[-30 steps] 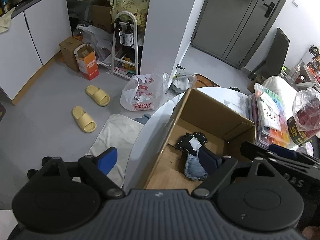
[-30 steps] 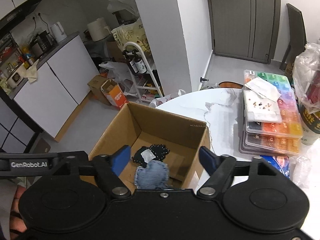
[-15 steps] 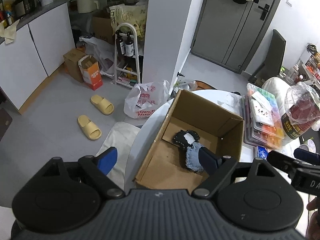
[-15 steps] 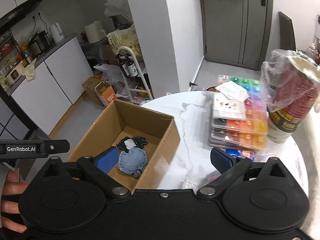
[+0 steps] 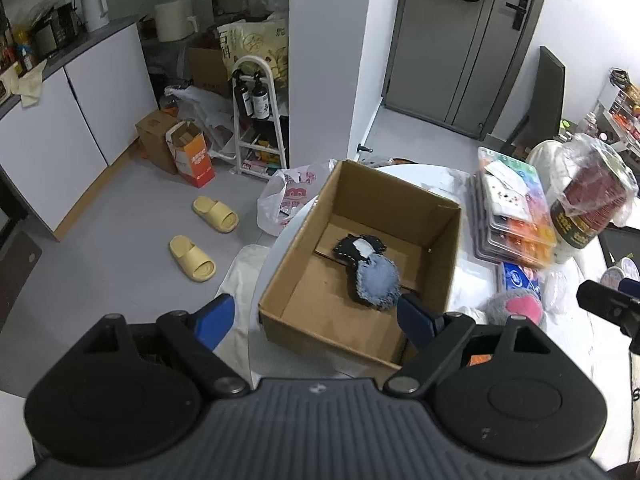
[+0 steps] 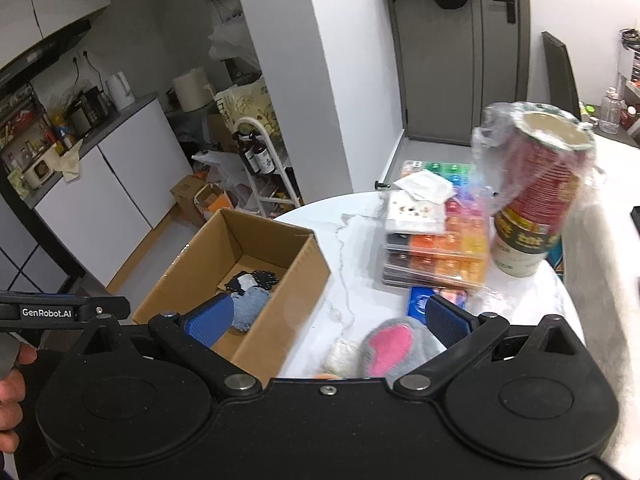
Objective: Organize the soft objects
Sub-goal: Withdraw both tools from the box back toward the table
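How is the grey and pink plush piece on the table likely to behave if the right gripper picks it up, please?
The grey and pink plush piece looks fuzzy and soft, so it would probably squash between the fingers and sag rather than stay stiff. It seems light for its size. Lying flat on the table, it looks unlikely to roll. The right gripper is open above it.

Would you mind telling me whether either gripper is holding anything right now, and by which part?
Nothing is held: the left gripper and right gripper are both open, with empty fingers.

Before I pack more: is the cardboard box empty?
Not empty. One denim soft toy lies on the floor of the cardboard box.
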